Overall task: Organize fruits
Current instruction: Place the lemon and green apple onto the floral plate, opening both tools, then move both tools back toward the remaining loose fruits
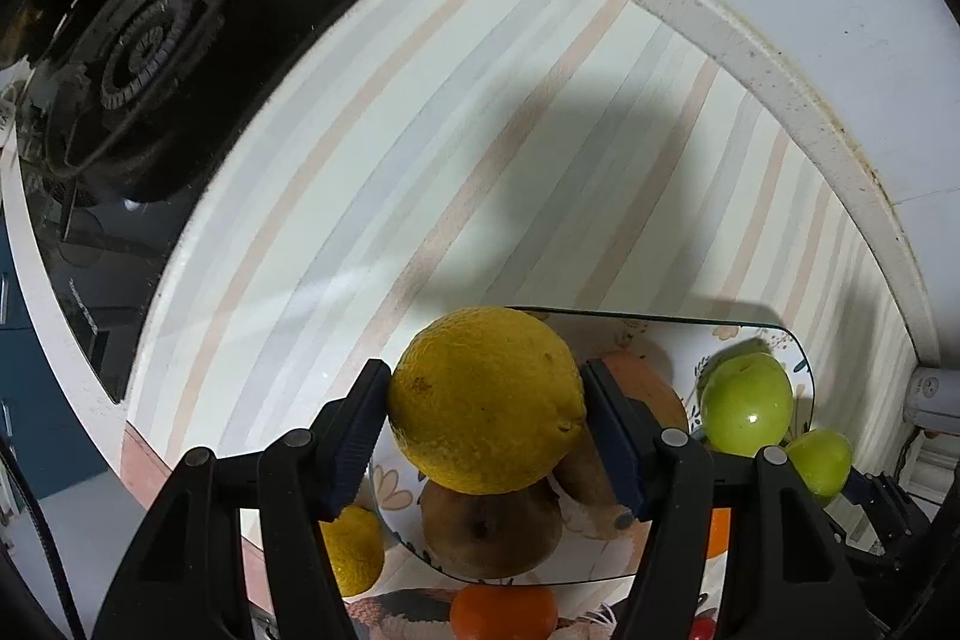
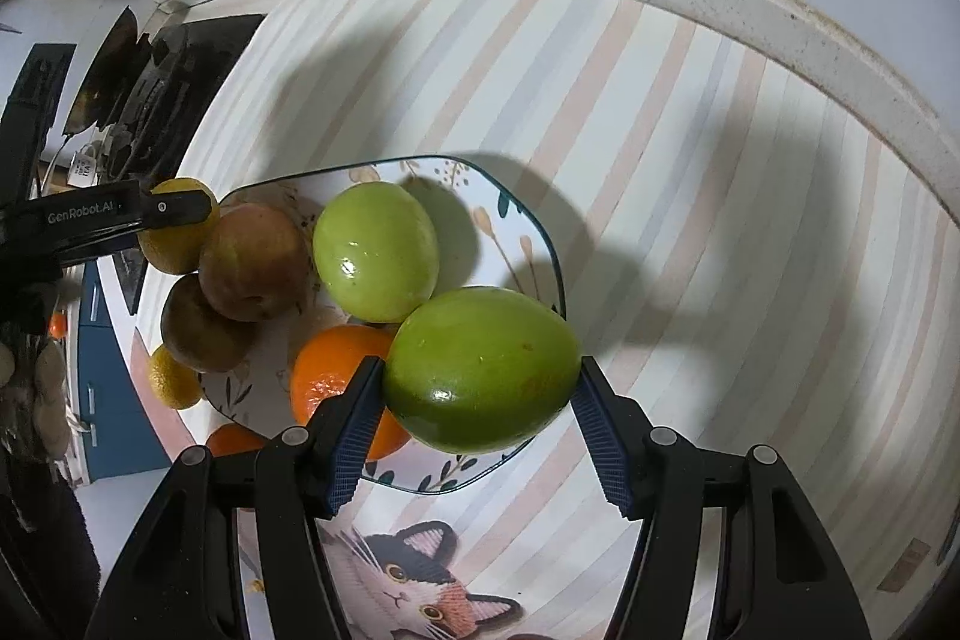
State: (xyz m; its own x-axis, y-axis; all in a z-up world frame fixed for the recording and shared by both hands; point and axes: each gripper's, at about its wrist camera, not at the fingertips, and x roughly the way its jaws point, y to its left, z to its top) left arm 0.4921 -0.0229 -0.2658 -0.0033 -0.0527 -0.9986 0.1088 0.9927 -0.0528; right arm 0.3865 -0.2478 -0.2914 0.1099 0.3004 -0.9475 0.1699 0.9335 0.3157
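Note:
My left gripper is shut on a yellow lemon and holds it above the floral plate. My right gripper is shut on a green fruit over the plate's right edge. On the plate lie another green fruit, two brown-red fruits, and an orange. The left gripper's finger shows at the left with its lemon behind it. A second lemon and another orange lie beside the plate.
The plate sits on a striped mat with a cat picture. A black gas hob is at the left. A pale counter rim runs along the back wall.

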